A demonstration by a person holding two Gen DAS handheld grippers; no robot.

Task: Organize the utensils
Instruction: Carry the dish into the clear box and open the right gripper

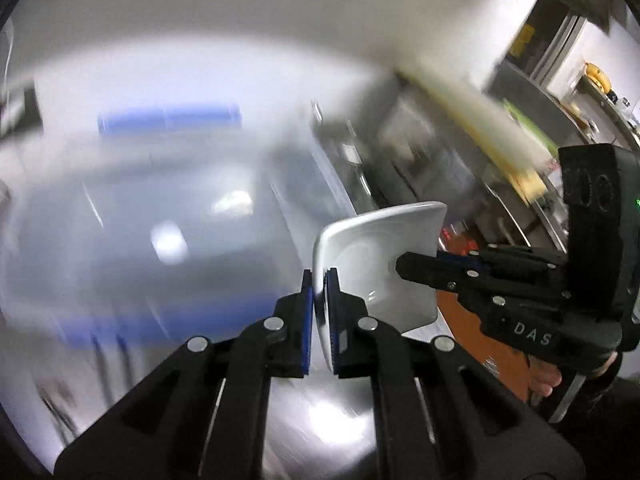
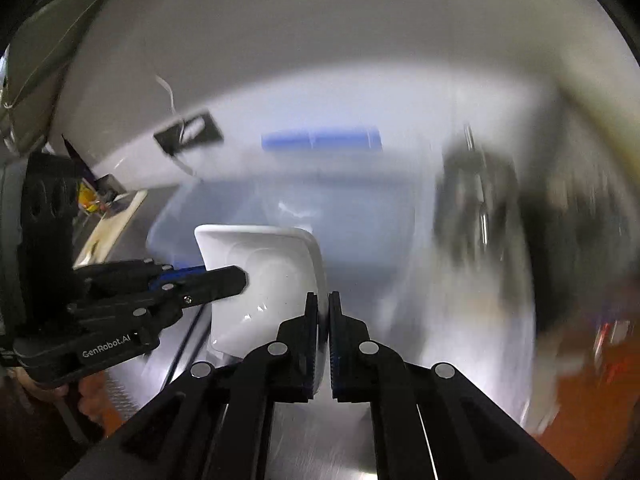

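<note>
White and square, the dish (image 1: pixel 376 256) hangs in the air over a shiny metal table (image 1: pixel 320 420). Two black claws hold it, one on each side. The left claw (image 1: pixel 319 280) pinches the dish's left rim between its blue pads (image 1: pixel 307 312). The right claw (image 2: pixel 323 304) pinches the other rim the same way, squeezed tight on the thin edge. From each camera you can see the other claw reaching in from the side with one finger over the inside of the dish. A hand (image 1: pixel 544 380) grips the right claw's handle. Behind the dish everything is blurry: a pale bin (image 2: pixel 280 216) with a blue strip (image 2: pixel 320 140) above it, and some dark shapes that I cannot make out.
</note>
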